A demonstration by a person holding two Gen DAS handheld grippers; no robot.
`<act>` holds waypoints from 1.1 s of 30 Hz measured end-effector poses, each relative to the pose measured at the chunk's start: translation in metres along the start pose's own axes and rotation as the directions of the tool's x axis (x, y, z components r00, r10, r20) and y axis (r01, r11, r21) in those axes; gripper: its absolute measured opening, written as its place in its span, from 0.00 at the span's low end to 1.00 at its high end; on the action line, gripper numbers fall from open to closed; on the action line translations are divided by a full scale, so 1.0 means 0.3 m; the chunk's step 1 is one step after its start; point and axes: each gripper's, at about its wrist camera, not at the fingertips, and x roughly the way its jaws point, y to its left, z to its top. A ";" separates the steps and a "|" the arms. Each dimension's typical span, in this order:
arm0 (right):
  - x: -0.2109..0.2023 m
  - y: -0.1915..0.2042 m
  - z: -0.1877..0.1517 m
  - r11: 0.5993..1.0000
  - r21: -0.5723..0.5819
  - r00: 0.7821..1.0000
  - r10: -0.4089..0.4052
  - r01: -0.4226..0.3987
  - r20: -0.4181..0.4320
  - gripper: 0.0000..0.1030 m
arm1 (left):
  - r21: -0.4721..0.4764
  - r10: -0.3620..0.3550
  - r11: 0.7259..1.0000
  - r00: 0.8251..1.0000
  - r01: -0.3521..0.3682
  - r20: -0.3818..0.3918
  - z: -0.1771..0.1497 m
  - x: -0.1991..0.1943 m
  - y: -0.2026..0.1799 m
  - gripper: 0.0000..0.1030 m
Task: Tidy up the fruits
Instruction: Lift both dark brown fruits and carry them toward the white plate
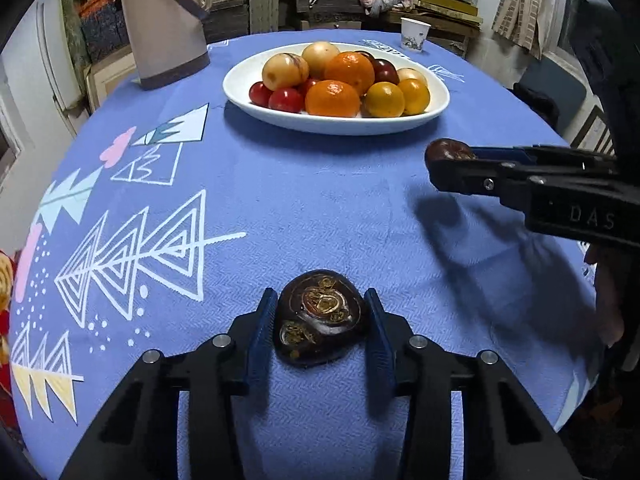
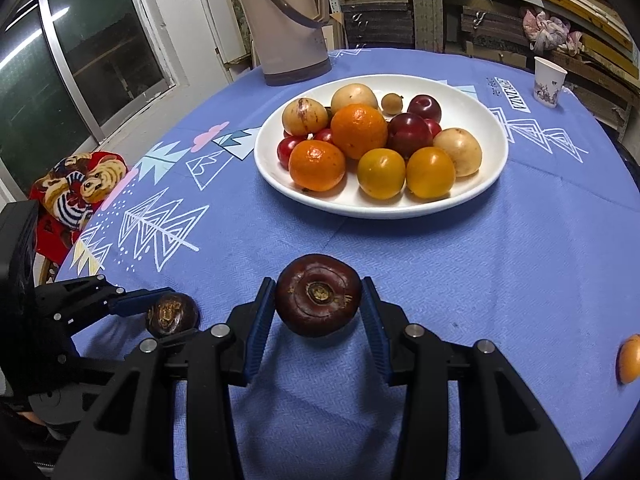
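Observation:
My left gripper (image 1: 320,294) points down at the blue tablecloth, with both blue pads pressed to the sides of a dark brown fruit (image 1: 320,316) that lies low on the cloth. The right wrist view shows the same fruit (image 2: 172,314) at lower left. My right gripper (image 2: 317,282) is shut on a second dark brown fruit (image 2: 318,296), held a little above the cloth, and in the left wrist view this fruit (image 1: 448,152) is at the right. A white plate (image 2: 264,168) beyond both grippers holds oranges, yellow, red and tan fruits.
A tan thermos jug (image 2: 284,20) stands behind the plate at the back left. A paper cup (image 2: 548,84) is at the back right. An orange fruit (image 2: 628,360) lies at the table's right edge. A red patterned cloth (image 2: 76,192) sits off the left edge.

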 end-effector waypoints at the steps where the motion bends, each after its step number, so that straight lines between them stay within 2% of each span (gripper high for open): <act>1: -0.003 0.000 0.001 1.000 0.001 1.000 0.001 -0.001 0.002 0.41 | -0.002 -0.005 1.000 1.000 0.005 -0.001 0.003 0.002 0.004 0.43; 5: -0.012 -0.003 0.007 1.000 0.007 1.000 0.002 -0.002 0.009 0.41 | -0.001 -0.021 1.000 1.000 0.021 0.015 0.024 -0.017 0.005 0.43; 10: -0.031 -0.007 0.024 1.000 0.007 1.000 0.000 -0.001 0.023 0.41 | 0.015 -0.002 1.000 0.997 0.001 0.083 0.089 -0.074 -0.002 0.43; 17: -0.066 -0.023 0.057 1.000 0.010 0.998 -0.008 0.007 0.055 0.41 | 0.017 0.019 1.000 0.990 -0.022 0.138 0.198 -0.105 -0.014 0.43; 26: -0.092 -0.053 0.131 1.000 0.003 0.996 -0.021 0.021 0.090 0.41 | -0.014 -0.021 1.000 0.988 0.023 0.155 0.354 -0.071 -0.003 0.43; 33: -0.059 -0.090 0.259 0.999 -0.016 0.994 -0.033 0.035 0.103 0.41 | -0.042 -0.031 0.998 0.986 0.038 0.166 0.488 -0.008 -0.001 0.43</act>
